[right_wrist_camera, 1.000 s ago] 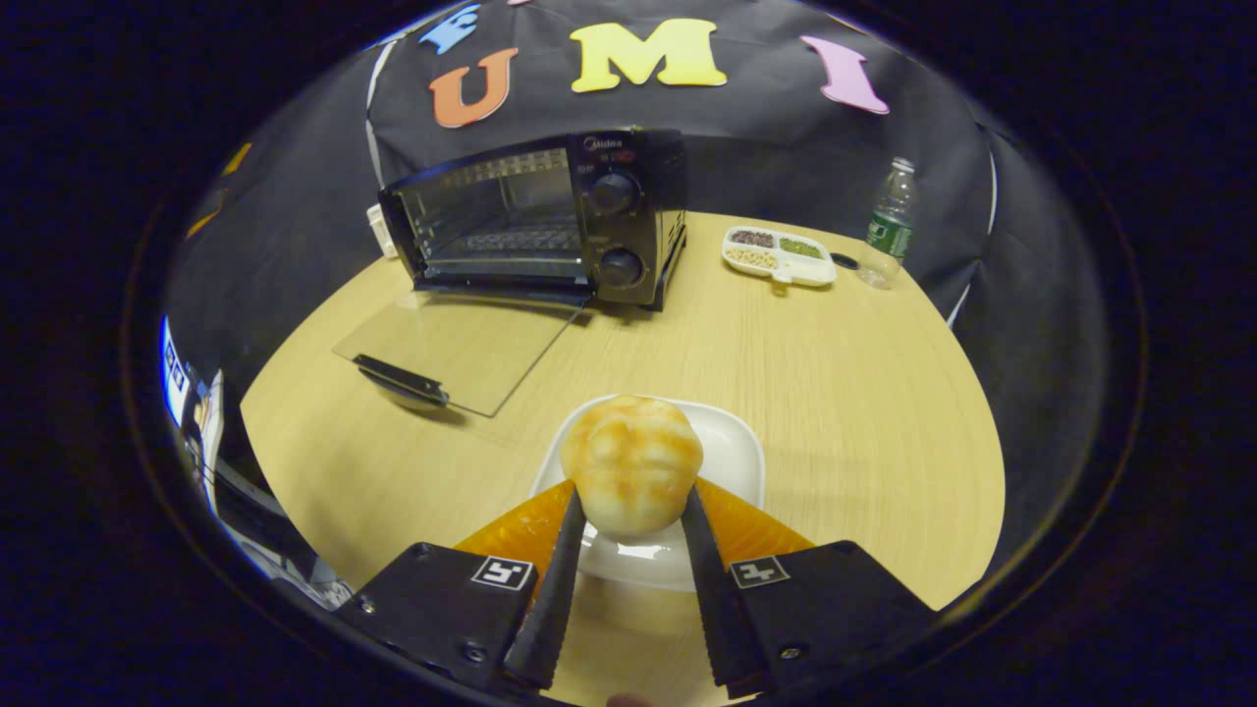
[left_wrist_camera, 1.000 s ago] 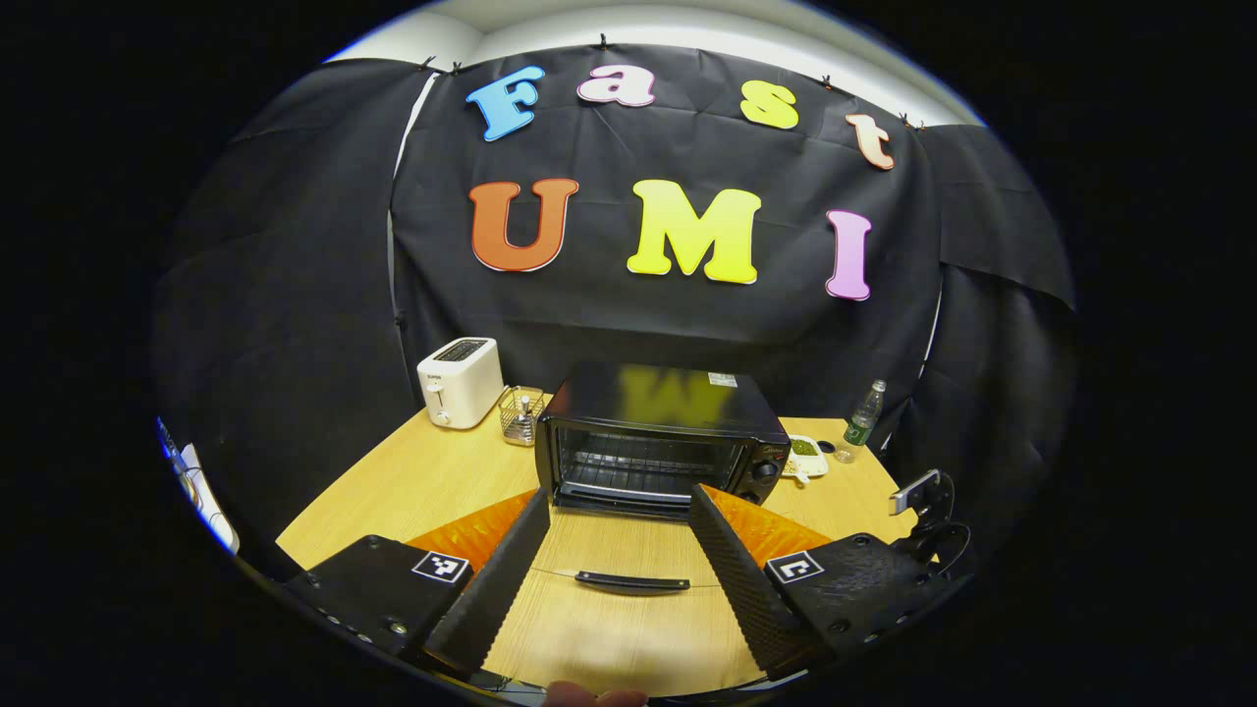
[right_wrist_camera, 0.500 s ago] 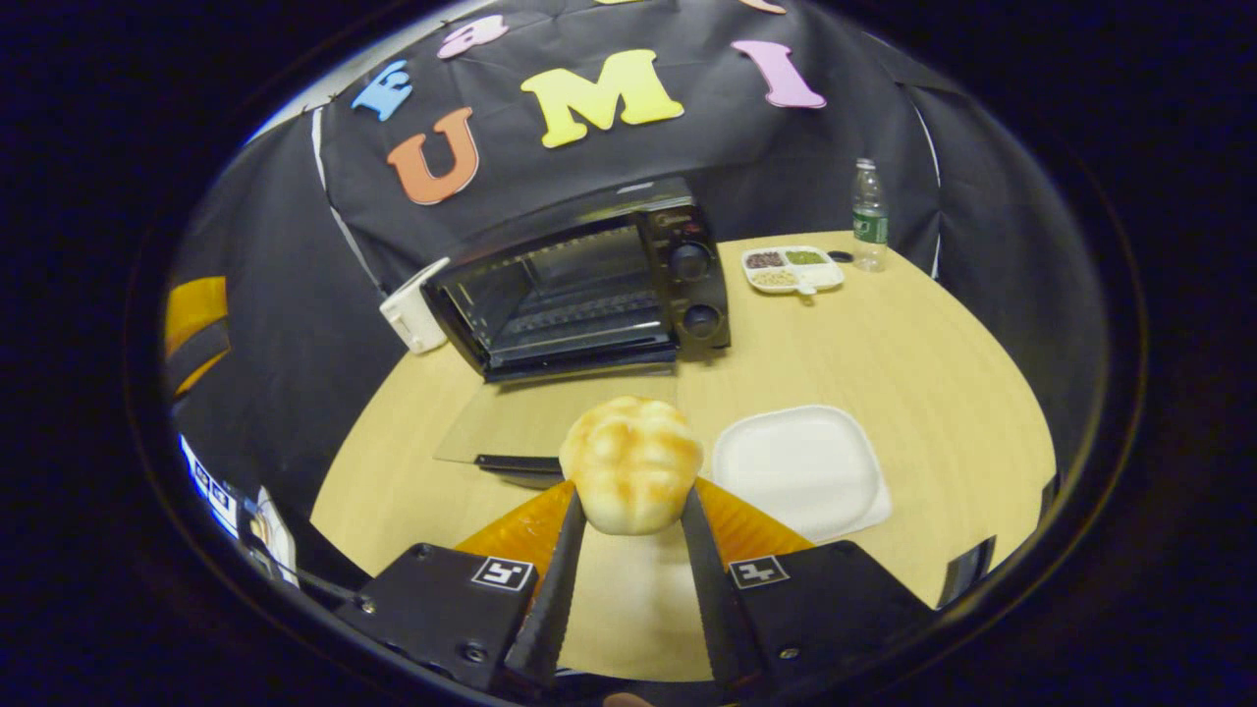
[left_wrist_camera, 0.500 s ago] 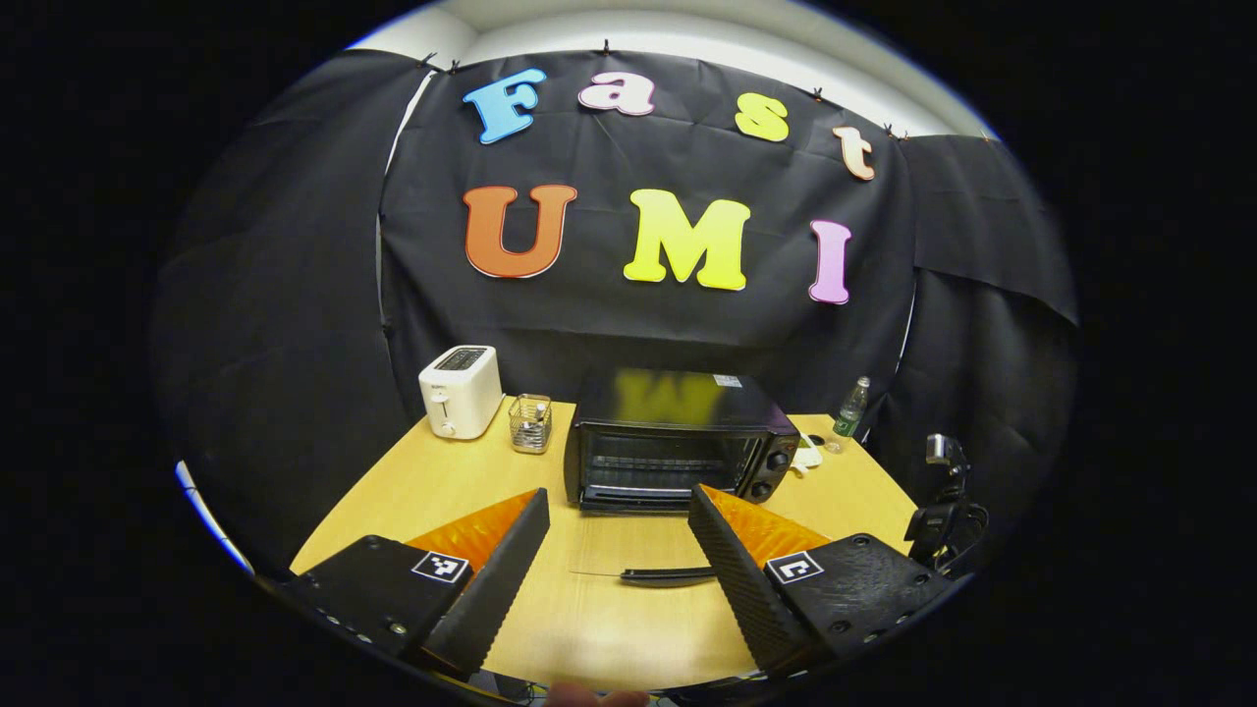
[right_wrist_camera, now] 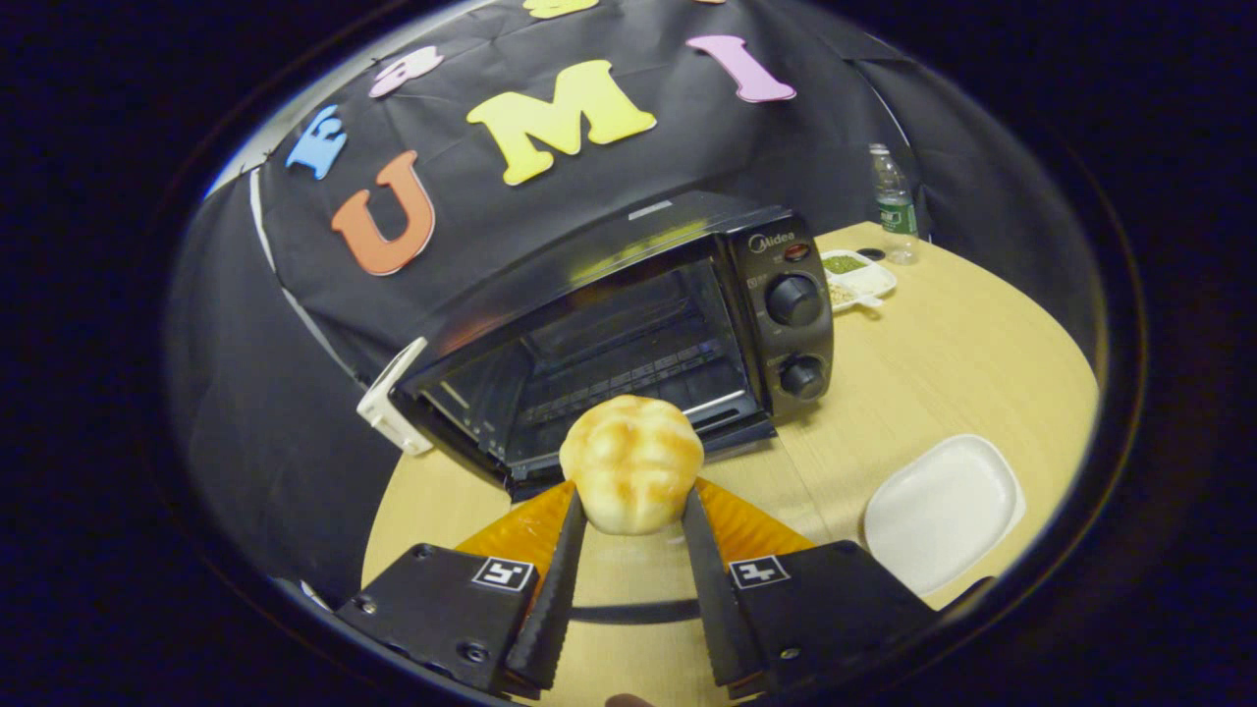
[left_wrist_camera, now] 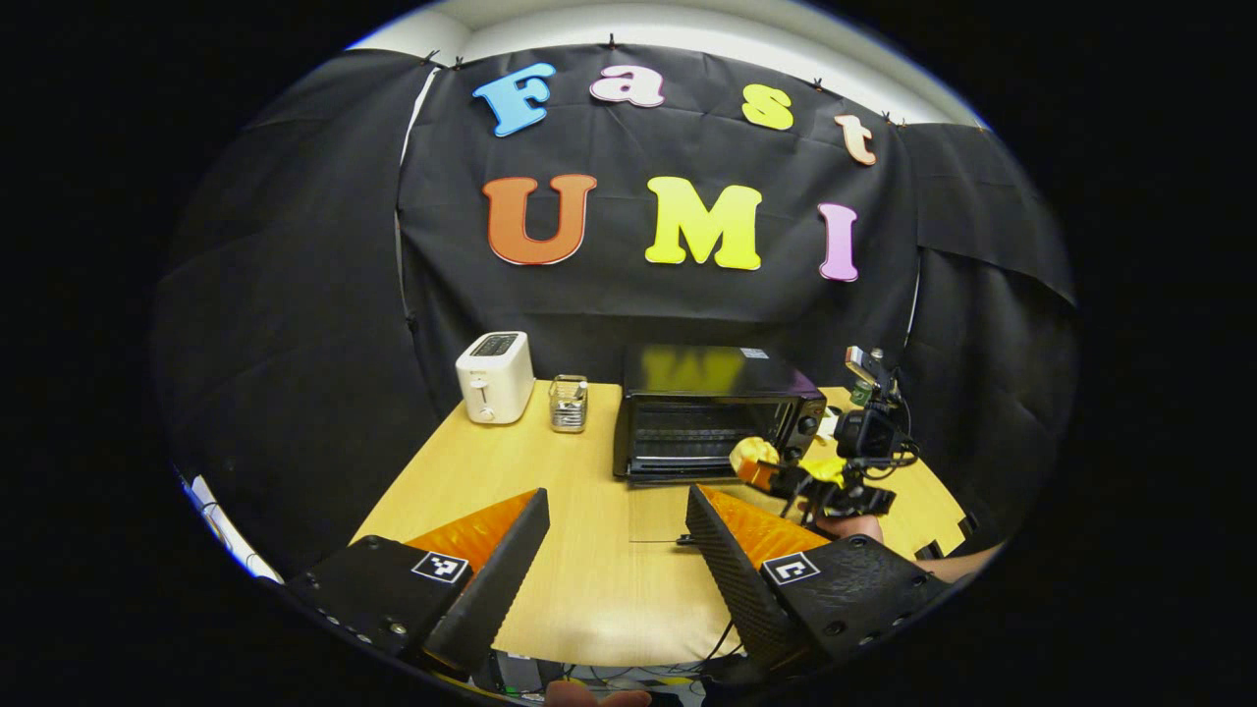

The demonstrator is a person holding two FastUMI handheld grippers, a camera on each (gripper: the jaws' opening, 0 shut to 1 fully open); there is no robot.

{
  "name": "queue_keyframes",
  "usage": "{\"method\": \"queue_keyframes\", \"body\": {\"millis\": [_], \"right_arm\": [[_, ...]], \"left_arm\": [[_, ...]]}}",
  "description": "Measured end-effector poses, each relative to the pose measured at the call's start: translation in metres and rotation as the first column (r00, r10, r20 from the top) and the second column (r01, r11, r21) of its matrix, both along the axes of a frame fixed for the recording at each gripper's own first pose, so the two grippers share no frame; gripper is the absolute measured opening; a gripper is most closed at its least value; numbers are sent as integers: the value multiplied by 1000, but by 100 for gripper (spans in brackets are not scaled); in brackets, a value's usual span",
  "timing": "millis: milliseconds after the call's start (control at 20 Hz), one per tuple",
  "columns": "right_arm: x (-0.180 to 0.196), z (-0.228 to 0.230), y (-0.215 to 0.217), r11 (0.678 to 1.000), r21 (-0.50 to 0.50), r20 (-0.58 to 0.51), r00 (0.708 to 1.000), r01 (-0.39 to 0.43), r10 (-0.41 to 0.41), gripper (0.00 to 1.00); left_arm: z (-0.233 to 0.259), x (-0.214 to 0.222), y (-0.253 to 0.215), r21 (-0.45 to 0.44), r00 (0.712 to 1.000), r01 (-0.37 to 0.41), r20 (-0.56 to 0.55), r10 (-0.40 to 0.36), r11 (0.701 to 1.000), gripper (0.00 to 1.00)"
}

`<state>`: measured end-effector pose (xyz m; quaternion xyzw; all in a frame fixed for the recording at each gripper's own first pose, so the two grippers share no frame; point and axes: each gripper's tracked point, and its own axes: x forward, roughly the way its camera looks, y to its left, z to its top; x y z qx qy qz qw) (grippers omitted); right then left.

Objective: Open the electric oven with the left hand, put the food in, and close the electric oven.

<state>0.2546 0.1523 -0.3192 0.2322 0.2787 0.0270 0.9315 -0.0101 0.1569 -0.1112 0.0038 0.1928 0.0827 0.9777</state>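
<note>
Wooden tabletop (right_wrist_camera: 943, 353) carries the open electric oven (right_wrist_camera: 628, 334). Right tool (right_wrist_camera: 628, 535) pinches the bun (right_wrist_camera: 631, 462) by its sides, just before the cavity; it looks soft, light, easily squashed. Left tool (left_wrist_camera: 614, 550) gapes wide, empty.

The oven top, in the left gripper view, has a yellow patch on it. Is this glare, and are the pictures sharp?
In the left gripper view the oven has a glossy top that mirrors the yellow wall decoration, blurred; not lamp glare. In the right gripper view the bun between the right gripper fingers is sharp, and the table edge bends from fisheye distortion.
</note>
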Motion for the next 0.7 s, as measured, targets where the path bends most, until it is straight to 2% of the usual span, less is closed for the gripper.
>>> {"method": "queue_keyframes", "body": {"millis": [250,450,700], "right_arm": [[65,-9,5,993,20,10,994,113,-113,58],[97,-25,9,985,22,6,986,169,-169,58],[119,-37,18,984,-18,18,985,175,-174,60]], "left_arm": [[-12,-20,20,-24,997,-62,-49,61,998,93],[-14,-26,35,-5,994,-88,-67,88,996,93],[-18,-28,41,-1,993,-88,-81,87,996,93]]}}
